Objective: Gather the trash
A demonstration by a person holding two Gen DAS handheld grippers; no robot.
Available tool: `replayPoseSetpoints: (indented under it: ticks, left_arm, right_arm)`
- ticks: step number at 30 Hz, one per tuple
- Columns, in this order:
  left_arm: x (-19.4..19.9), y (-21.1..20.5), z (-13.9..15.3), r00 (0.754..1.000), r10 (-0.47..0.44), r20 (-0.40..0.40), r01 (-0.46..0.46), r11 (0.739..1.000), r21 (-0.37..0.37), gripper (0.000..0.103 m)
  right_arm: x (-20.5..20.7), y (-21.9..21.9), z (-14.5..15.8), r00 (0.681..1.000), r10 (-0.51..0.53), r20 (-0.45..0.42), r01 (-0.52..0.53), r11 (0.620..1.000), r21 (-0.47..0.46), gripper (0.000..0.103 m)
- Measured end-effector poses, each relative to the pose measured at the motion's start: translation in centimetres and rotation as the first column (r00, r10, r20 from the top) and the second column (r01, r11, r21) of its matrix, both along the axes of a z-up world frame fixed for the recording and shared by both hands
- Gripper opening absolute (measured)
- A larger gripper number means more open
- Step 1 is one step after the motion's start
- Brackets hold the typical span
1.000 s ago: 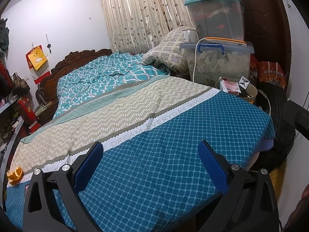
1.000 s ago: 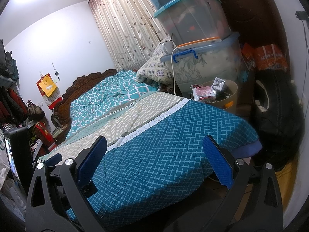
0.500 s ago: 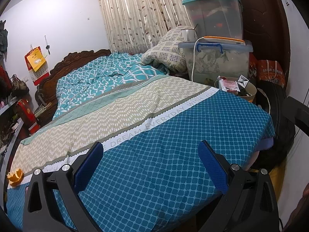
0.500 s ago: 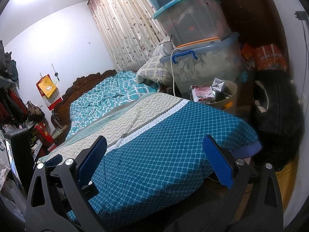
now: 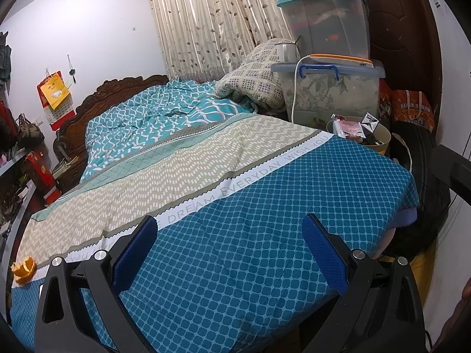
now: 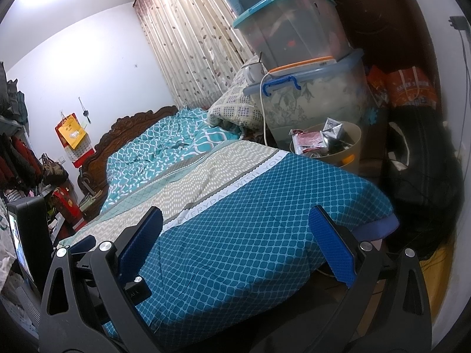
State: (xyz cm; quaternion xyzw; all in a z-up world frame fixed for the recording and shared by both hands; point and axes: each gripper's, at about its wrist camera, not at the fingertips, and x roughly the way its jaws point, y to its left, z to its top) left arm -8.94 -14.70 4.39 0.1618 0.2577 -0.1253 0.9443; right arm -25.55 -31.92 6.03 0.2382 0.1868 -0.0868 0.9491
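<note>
**A:** What do the two gripper cameras show?

**B:** Both look across a bed (image 5: 265, 206) covered with a blue, beige and teal quilt. The left gripper (image 5: 229, 250) is over the blue foot end, its blue-padded fingers spread wide with nothing between them. The right gripper (image 6: 235, 241) is the same: jaws wide apart, empty, above the quilt.

**A:** Where is the trash?

**B:** A piece of orange peel (image 5: 24, 269) lies on the quilt at the bed's left edge, well to the left of the left gripper. A beige wastebasket (image 6: 351, 150), holding wrappers, stands on the floor at the bed's far right side, just in front of stacked clear storage bins (image 6: 309, 94). A patterned curtain (image 5: 212, 23) hangs behind.
</note>
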Motion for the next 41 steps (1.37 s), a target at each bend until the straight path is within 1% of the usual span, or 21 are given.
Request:
replayPoseSetpoints:
  ticks: [27,31,41]
  left_arm:
    - [-0.03,0.02,-0.28,1.000,-0.007,-0.006,0.007,1.000,0.004,0.094]
    - [0.07,0.15,-0.53,1.000,-0.020,-0.023,0.020,1.000,-0.001,0.094]
    - [0.31,0.35,-0.71,0.999,-0.016,-0.039,0.016,1.000,-0.003,0.094]
  right_arm:
    - [-0.18,0.15,-0.02,1.000,-0.003,0.000,0.003,1.000,0.003,0.098]
    - [-0.18,0.16,0.00,1.000,-0.003,-0.001,0.003,1.000,0.003,0.098]
    - [-0.10,0.42,-0.66,1.000,-0.002,-0.003,0.002,1.000,0.006,0.099]
